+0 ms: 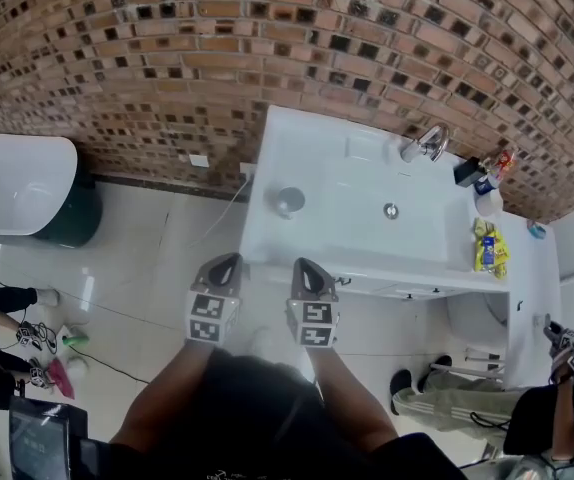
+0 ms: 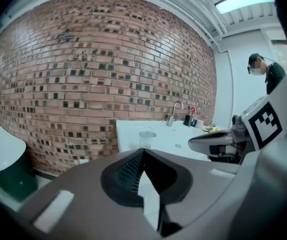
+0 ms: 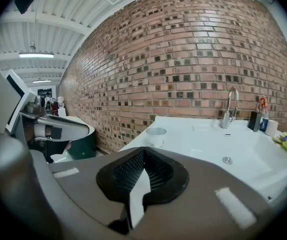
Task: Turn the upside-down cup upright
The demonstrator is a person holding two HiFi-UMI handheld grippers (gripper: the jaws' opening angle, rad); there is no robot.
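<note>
A translucent cup stands on the near left corner of the white sink counter. It also shows in the left gripper view as the cup and in the right gripper view as the cup; its top looks like a flat grey disc. My left gripper and right gripper hang side by side over the floor, short of the counter's front edge. In their own views the left gripper and the right gripper have their tips together, both shut with nothing between them. Both point toward the cup.
A faucet, a drain, bottles and a yellow packet sit on the counter's right part. A brick wall runs behind. A white and green fixture stands at left. A person is at lower right.
</note>
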